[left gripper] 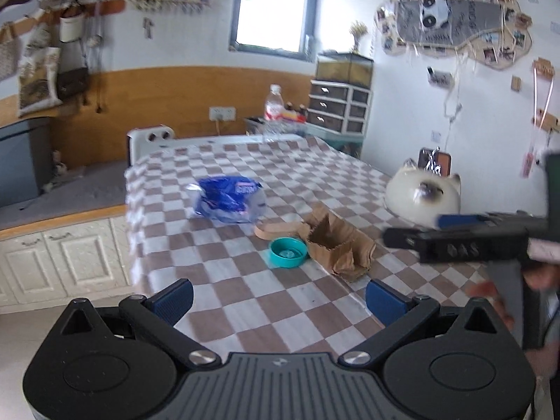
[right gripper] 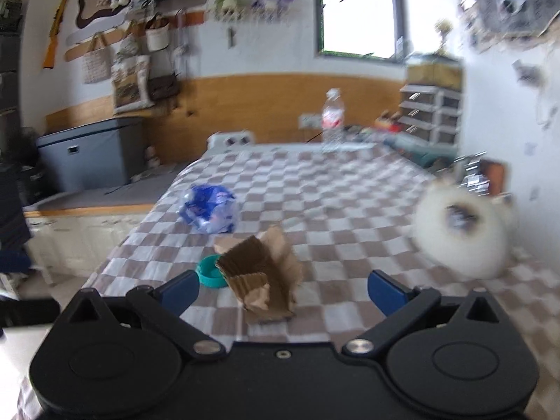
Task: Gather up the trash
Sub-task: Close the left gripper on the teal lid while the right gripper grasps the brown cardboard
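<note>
A crumpled brown paper bag (left gripper: 337, 245) lies on the checkered tablecloth (left gripper: 266, 315), with a teal lid (left gripper: 287, 252) touching its left side and a crumpled blue plastic wrapper (left gripper: 229, 203) farther back left. My left gripper (left gripper: 278, 299) is open and empty, short of the bag. My right gripper (right gripper: 283, 292) is open and empty, its fingers either side of the paper bag (right gripper: 262, 276), just short of it. The teal lid (right gripper: 210, 274) and blue wrapper (right gripper: 209, 208) show left of it. The right gripper also shows at the right of the left wrist view (left gripper: 437, 229).
A clear water bottle (left gripper: 274, 112) stands at the table's far edge. A white cat-shaped plush (left gripper: 421, 194) sits at the right by the wall. White cabinets (left gripper: 63, 259) and a low bench lie left of the table. Drawers (left gripper: 339, 105) stand at the back right.
</note>
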Demonstrator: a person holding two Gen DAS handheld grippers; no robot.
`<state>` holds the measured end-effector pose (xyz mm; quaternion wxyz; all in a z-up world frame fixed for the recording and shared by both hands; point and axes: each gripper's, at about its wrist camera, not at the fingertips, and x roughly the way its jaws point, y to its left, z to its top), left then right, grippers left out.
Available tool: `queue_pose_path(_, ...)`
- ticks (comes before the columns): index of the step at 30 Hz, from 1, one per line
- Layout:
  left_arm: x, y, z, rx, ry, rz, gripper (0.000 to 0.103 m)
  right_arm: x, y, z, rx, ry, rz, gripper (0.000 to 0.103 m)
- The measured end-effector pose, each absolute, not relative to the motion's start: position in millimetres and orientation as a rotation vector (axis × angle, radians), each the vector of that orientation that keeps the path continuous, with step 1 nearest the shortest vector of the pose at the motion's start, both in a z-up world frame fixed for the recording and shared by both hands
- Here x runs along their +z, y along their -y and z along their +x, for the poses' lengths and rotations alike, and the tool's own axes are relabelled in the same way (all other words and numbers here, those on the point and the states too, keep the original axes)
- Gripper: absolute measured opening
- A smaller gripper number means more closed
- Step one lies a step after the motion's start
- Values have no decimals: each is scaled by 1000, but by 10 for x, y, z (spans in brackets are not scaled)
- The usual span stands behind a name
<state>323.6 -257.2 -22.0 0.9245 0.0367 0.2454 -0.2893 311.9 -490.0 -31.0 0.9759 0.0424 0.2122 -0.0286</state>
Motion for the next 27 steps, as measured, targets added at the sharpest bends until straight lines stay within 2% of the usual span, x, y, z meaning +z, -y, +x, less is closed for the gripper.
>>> queue_pose_path(12, -569, 2935, 3930, -653, -568, 112, 102, -748, 5349, 4386, 137, -607, 322, 103)
queue_pose_path(17, -670, 3077, 4195, -644, -568, 153, 84, -793, 5232, 4453, 219, -600, 296, 103)
queue_pose_path(24, -874, 3242, 4274, -673, -551, 304, 79, -876, 5023, 4486, 210, -630, 132, 103)
queue_pose_path(25, -899, 3264, 4286, -679, -554, 310, 77, -895, 5005, 4493, 202, -641, 111, 102)
queue_pose_path(27, -928, 3318, 4312, -694, -562, 318, 73, -915, 5004, 4489, 189, -642, 93, 92)
